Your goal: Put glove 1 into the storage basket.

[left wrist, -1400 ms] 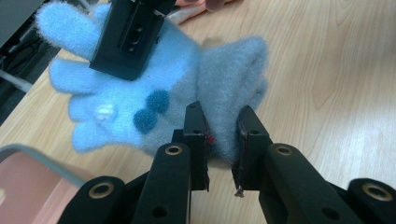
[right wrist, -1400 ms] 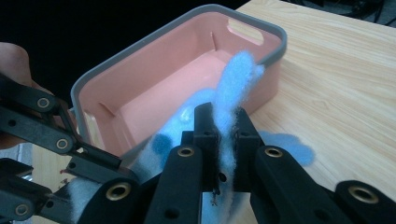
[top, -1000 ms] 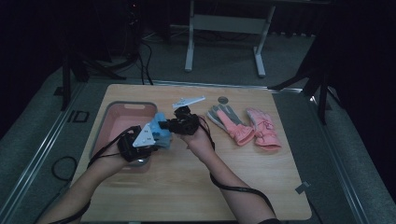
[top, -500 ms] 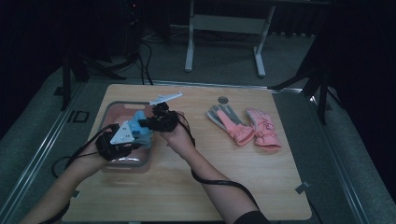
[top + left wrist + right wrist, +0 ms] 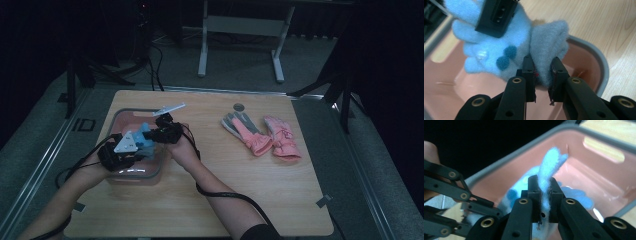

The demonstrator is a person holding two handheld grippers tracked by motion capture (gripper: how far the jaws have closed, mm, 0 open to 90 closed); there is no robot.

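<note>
Over the pink tub [image 5: 150, 175] at the bench's [image 5: 210, 210] near-left side, both grippers carry one blue glove [image 5: 145, 142] (fleecy, with darker dots). The left gripper [image 5: 541, 75] has its jaws clamped on the glove's grey cuff; the right gripper [image 5: 544, 192] pinches a blue finger. The step in hand looks like lowering the glove into the tub, so the next move calls for sinking lower, then letting go with both. Farther right lie two pink gloves [image 5: 262, 135], side by side. Count: one tub, one blue glove, two pink gloves.
</note>
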